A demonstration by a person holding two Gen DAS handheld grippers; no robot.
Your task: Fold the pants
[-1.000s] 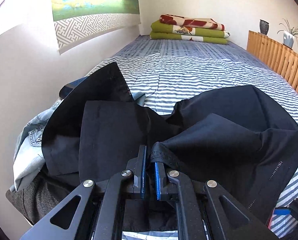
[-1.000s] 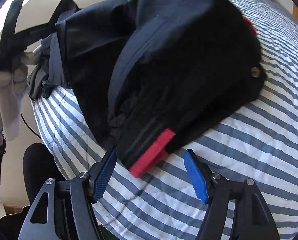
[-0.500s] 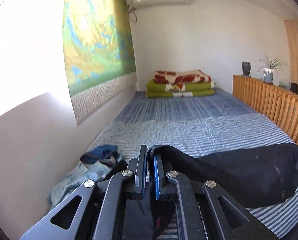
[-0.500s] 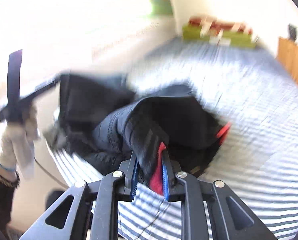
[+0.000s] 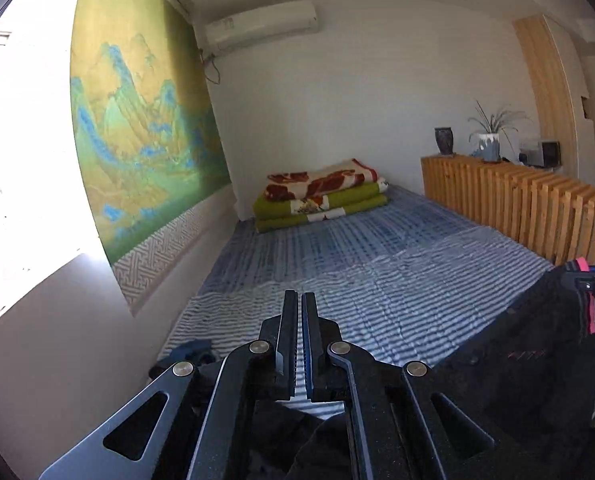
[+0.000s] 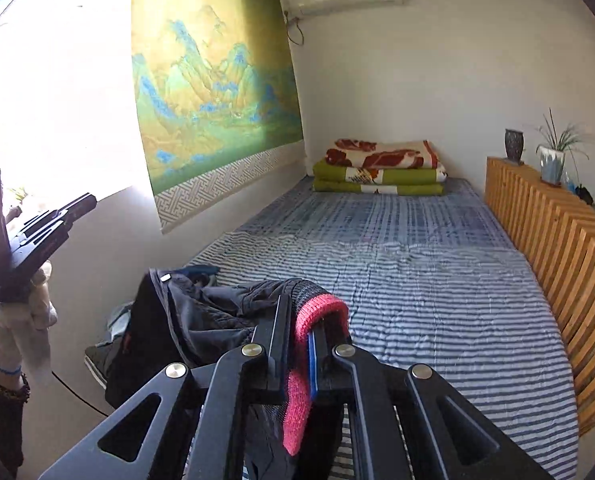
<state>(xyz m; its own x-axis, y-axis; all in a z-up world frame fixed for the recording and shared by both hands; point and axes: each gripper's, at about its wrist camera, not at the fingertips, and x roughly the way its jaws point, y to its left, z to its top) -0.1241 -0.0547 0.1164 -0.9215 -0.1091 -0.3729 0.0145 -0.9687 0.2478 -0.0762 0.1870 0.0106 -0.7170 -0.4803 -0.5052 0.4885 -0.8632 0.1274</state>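
My right gripper (image 6: 299, 344) pinches the black pants' red-trimmed waistband (image 6: 317, 312); left gripper (image 5: 299, 340) looks pressed together, its hold unclear; no fold made.

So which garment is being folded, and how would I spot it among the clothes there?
Start at the striped bed and come to its near end by the wall with the landscape hanging. The black pants are lifted above the heap there, pinched in the right tongs. Unlike the pale denim lying below, they are black with a red knitted band.
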